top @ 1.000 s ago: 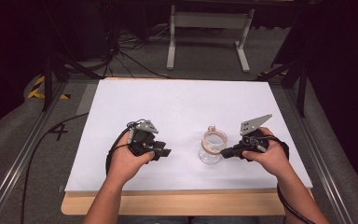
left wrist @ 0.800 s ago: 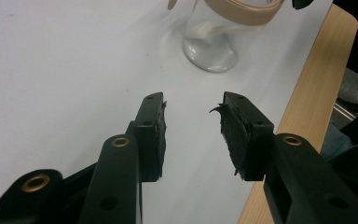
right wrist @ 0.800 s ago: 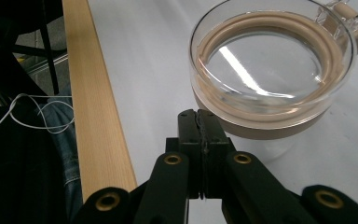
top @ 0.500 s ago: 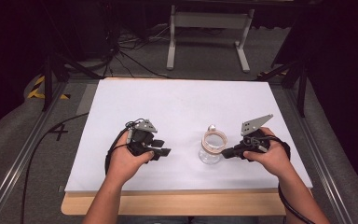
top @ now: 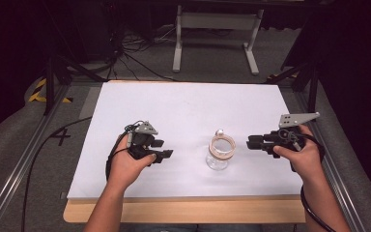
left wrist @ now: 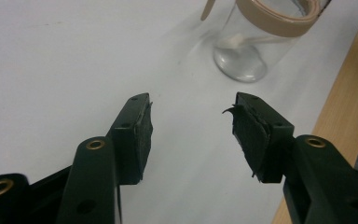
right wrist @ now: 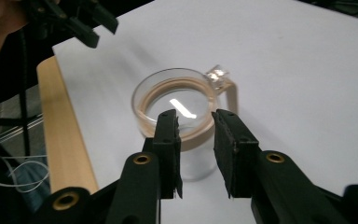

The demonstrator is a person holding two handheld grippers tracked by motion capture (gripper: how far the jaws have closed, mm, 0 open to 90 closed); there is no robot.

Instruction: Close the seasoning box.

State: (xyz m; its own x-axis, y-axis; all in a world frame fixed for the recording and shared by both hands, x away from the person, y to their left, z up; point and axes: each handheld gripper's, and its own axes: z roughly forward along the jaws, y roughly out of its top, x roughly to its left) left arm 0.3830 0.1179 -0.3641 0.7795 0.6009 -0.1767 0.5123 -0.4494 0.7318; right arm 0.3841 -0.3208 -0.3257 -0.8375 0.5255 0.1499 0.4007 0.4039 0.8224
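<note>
Jar [top: 220,153] stands alone on the white desk [top: 183,111] between our hands — our right gripper [top: 250,142] has just backed off it, jaws slightly parted and empty; our left gripper [top: 166,149] waits wide open, holding nothing.

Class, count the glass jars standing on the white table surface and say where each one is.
1. The glass jar stands near the table's front edge, between the left gripper and right gripper.

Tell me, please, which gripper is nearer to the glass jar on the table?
Right. The right gripper sits just off the jar's right side with a small gap, fingers pointed at it. The left gripper rests farther off on the jar's left, apart from it.
</note>
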